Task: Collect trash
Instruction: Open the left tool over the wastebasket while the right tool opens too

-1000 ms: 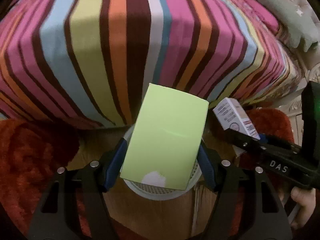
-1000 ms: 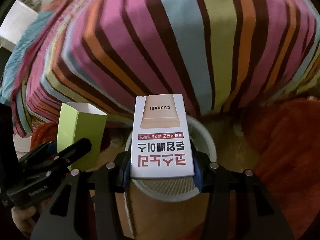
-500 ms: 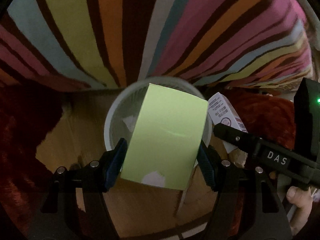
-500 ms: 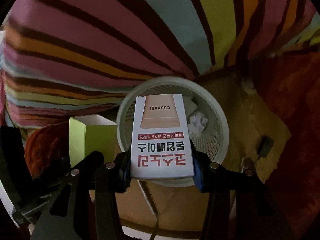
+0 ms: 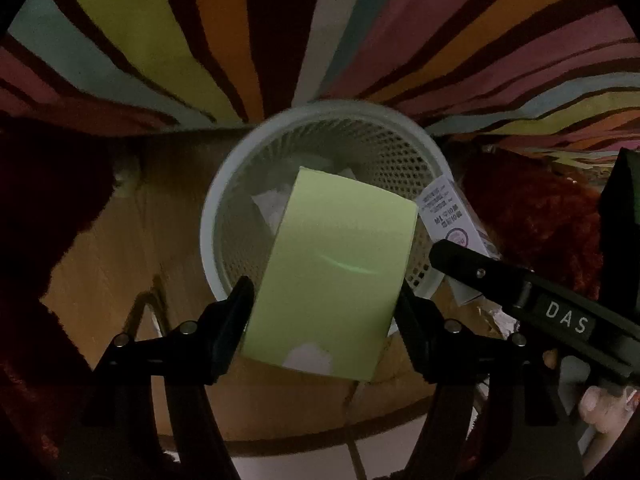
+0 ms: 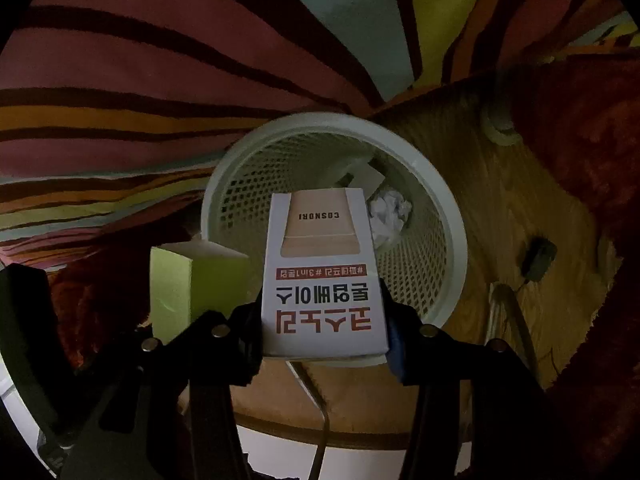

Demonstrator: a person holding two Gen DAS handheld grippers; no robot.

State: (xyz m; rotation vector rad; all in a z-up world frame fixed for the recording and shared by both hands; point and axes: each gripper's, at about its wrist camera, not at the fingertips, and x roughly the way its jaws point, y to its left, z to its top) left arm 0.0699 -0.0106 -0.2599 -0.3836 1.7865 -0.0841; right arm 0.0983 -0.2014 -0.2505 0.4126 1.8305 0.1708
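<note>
Both tongs are clenched on cartons. Left gripper (image 5: 324, 312) grasps the green box (image 5: 332, 264) by its two side faces; right gripper (image 6: 324, 328) grasps the white carton (image 6: 324, 276) with red print the same way. Each carton hangs over the white mesh wastebasket (image 5: 404, 148), which stands on the wooden floor (image 6: 516, 216) beside the striped bedcover (image 5: 160, 40).

Hazards, as judged:
- Rim strike. In the left wrist view the green box overlaps the basket rim at 6 o'clock. Released there, it may catch the rim and tip out onto the floor.
- Collision. The white carton sits just beside the green box at its 3 o'clock. Simultaneous release may knock one carton outward.
- Snagging. A cable (image 6: 508, 308) lies on the floor at 4 o'clock of the basket in the right wrist view.

Basket contents: crumpled white paper (image 6: 388, 216) and another pale piece at 12 o'clock. Neither carton is inside yet.
</note>
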